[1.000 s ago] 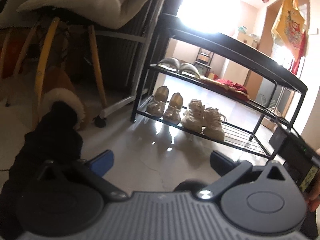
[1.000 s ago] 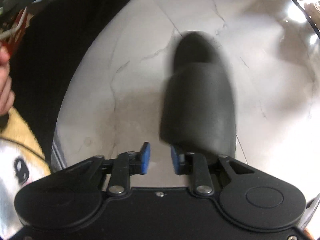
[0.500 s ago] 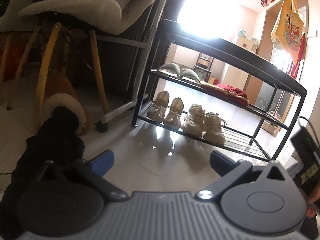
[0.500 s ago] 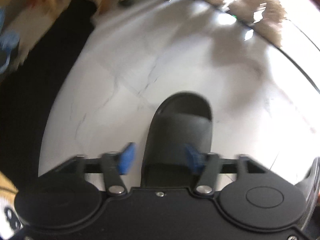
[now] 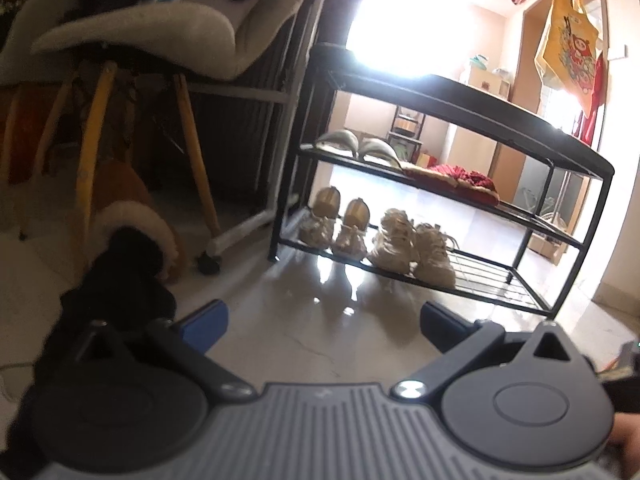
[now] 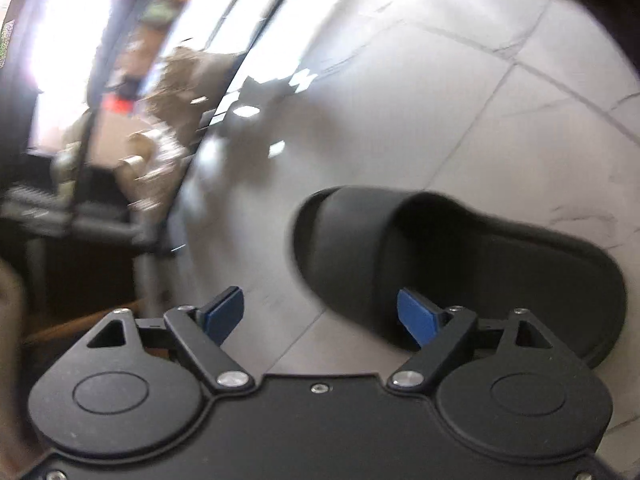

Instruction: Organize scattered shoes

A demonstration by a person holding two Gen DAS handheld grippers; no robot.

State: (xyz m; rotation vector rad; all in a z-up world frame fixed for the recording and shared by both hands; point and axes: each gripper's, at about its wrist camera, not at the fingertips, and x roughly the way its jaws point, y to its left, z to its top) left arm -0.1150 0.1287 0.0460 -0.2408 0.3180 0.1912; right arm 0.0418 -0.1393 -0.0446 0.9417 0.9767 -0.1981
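A black slide sandal point(image 6: 460, 264) lies on the pale floor tiles in the right wrist view, toe to the left. My right gripper point(image 6: 320, 316) is open just above it; its right blue pad point(image 6: 416, 316) sits at the strap's opening and nothing is held. My left gripper point(image 5: 320, 320) is open and empty above the floor, facing a black shoe rack point(image 5: 460, 152). Two beige pairs point(image 5: 376, 236) stand on its bottom shelf. Grey slippers point(image 5: 356, 146) and red slippers point(image 5: 452, 176) sit on the middle shelf.
A chair with yellow wooden legs point(image 5: 92, 148) stands left, piled with cushions. A brown fur-lined boot point(image 5: 132, 224) and black cloth point(image 5: 120, 280) lie beneath it. A yellow bag point(image 5: 568, 48) hangs upper right. The rack's edge shows blurred in the right wrist view point(image 6: 120, 168).
My right gripper opened wide and swung, so the sandal now lies sideways under its right finger. The left view shifted slightly and the other gripper left its right edge.
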